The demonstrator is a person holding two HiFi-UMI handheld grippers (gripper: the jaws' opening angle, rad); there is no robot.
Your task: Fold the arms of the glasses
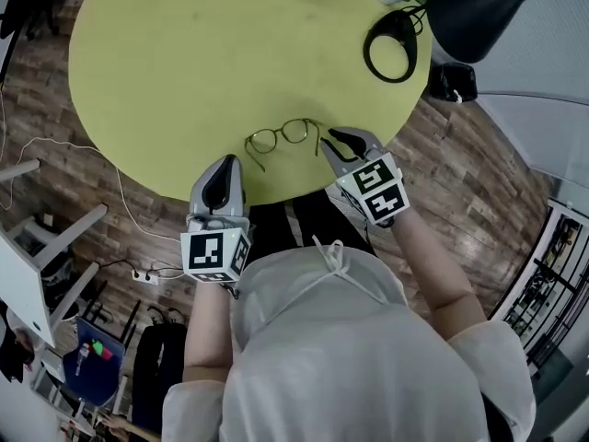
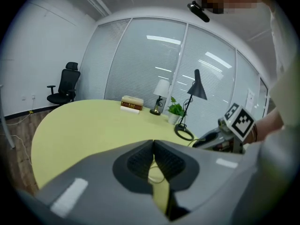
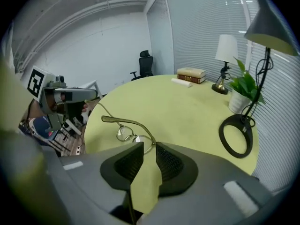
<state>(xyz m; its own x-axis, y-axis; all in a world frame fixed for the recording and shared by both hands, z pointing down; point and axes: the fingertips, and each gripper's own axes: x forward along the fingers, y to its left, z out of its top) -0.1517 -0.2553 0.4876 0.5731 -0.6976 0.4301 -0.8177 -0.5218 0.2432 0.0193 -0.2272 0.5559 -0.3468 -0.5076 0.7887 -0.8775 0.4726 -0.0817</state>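
Observation:
Thin-framed glasses [image 1: 285, 136] lie on the round yellow-green table [image 1: 184, 63] close to its near edge, with both arms spread open toward me. In the right gripper view the glasses [image 3: 126, 132] sit just ahead of the jaws, one arm raised and running to the left. My right gripper [image 1: 333, 145] [image 3: 149, 149] is open at the glasses' right end, with only table surface showing in its gap. My left gripper [image 1: 224, 178] [image 2: 153, 144] hovers at the table edge, below and left of the glasses, its tips touching and nothing in them.
A black ring-shaped lamp base [image 1: 391, 44] and lamp head [image 1: 479, 3] stand at the far right, beside a small green plant [image 3: 243, 86]. Books [image 3: 190, 74] and a white table lamp [image 3: 226, 55] sit at the far side. An office chair [image 2: 63, 86] stands beyond the table.

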